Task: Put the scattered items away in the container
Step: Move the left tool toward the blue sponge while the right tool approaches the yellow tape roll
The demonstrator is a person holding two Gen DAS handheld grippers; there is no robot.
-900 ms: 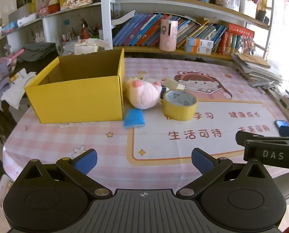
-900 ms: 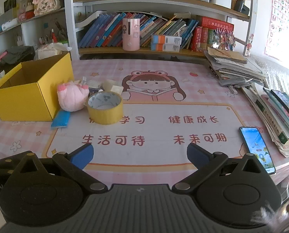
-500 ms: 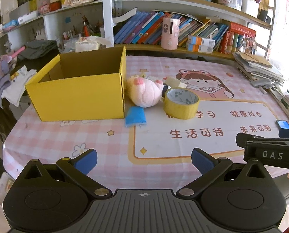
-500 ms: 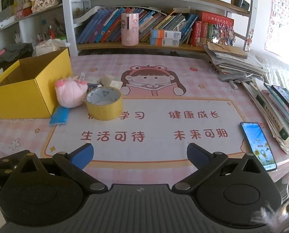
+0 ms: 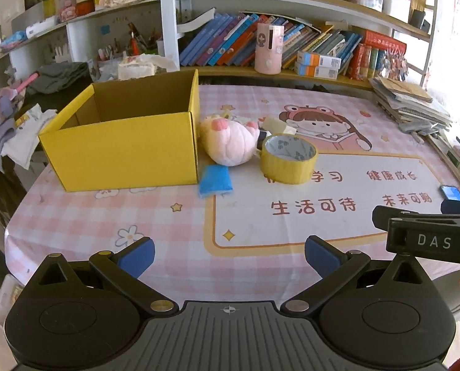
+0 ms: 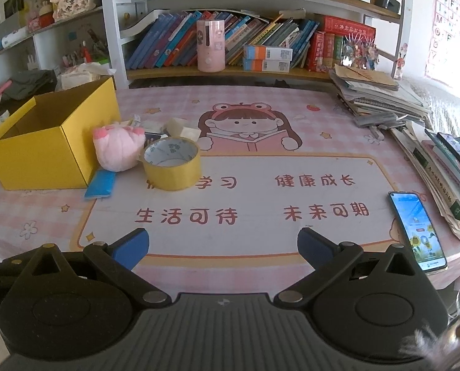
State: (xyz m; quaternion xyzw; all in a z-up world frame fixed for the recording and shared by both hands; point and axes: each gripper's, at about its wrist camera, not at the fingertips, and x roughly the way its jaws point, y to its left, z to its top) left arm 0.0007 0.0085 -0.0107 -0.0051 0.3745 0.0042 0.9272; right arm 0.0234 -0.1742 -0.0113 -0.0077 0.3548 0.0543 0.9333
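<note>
Beside the seemingly empty yellow box [image 5: 121,151], the plush toy [image 5: 230,142], tape roll [image 5: 288,162] and blue sponge [image 5: 215,181] await collection; both grippers' jaws stand fully open, holding nothing.

I hold my left gripper [image 5: 228,255] tilted downward, its jaws spread as wide as they go — nothing sits between the blue pads [image 5: 137,255]. My right gripper [image 6: 223,245] is angled down the same way, jaws just as wide and empty. In the left view its black body juts in from the right edge — close alongside.
</note>
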